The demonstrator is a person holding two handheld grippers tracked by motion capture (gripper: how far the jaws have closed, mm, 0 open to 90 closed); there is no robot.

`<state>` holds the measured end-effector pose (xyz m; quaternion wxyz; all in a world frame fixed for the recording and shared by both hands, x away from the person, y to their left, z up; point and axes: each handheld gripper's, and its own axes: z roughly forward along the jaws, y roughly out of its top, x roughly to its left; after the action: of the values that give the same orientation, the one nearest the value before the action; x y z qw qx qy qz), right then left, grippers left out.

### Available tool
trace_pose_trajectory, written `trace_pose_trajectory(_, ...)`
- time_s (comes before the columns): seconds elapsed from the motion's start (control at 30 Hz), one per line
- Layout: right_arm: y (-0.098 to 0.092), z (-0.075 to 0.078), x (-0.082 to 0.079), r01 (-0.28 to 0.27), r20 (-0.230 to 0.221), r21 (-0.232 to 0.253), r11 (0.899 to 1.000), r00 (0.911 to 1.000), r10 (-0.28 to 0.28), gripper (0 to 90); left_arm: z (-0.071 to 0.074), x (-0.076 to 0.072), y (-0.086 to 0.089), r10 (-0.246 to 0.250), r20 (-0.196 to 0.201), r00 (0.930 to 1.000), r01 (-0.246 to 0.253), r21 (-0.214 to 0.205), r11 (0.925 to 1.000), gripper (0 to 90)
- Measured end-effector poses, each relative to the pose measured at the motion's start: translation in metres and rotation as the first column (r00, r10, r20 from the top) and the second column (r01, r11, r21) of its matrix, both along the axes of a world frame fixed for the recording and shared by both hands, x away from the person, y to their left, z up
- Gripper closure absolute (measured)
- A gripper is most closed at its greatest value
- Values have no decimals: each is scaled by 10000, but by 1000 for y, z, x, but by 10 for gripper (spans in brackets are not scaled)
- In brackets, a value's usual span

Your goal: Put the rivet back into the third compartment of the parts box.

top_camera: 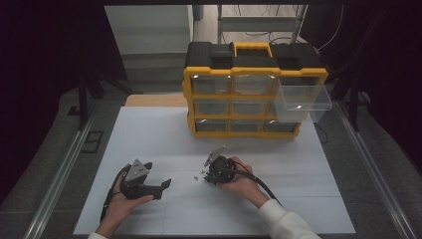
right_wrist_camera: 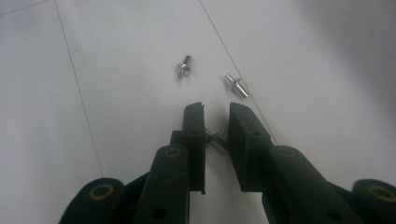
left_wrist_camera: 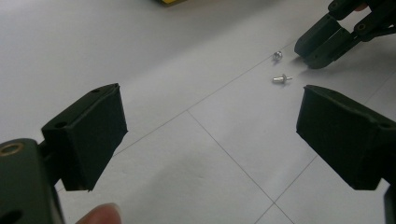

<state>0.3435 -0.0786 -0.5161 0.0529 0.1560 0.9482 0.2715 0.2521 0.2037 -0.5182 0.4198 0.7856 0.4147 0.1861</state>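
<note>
Three small silver screws lie on the white mat [top_camera: 164,139]. One screw [right_wrist_camera: 215,139] sits slantwise between the jaws of my right gripper [right_wrist_camera: 217,112], nearly bridging the narrow gap; the pads do not clearly press on it. Two more screws [right_wrist_camera: 184,68] [right_wrist_camera: 236,85] lie just beyond the tips. In the high view the right gripper [top_camera: 205,174] points left and down at the mat near the screws [top_camera: 196,176]. My left gripper [top_camera: 166,184] rests low at the left, its jaws [left_wrist_camera: 210,121] wide open and empty, facing the two screws [left_wrist_camera: 281,79] [left_wrist_camera: 277,55] and the right gripper [left_wrist_camera: 322,46].
A yellow and black drawer cabinet [top_camera: 254,94] stands at the back of the mat. Its clear top right drawer [top_camera: 301,102] is pulled out over the mat's right side. Metal rails [top_camera: 64,169] run along both sides of the table.
</note>
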Motion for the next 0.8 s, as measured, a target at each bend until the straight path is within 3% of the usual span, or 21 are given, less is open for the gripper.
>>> trace_pose_trajectory(0.03, 0, 0, 0, -47, -61, -2, 10000, 10000, 47, 825, 0, 0, 0, -3, 3, 10000, 3, 5, 10000, 89)
trace_pose_trajectory(0.37, -3, 1, 3, 96, -361, 108, 9999, 9993, -92, 836, 0, 0, 0, -1, 19, 10000, 1, 4, 10000, 90)
trace_pose_trajectory(0.8, -15, 18, 8, 512, -859, 1150, 9920, 9954, -414, 837, 0, 0, 1, 11, 35, 10000, -11, -11, 10000, 89)
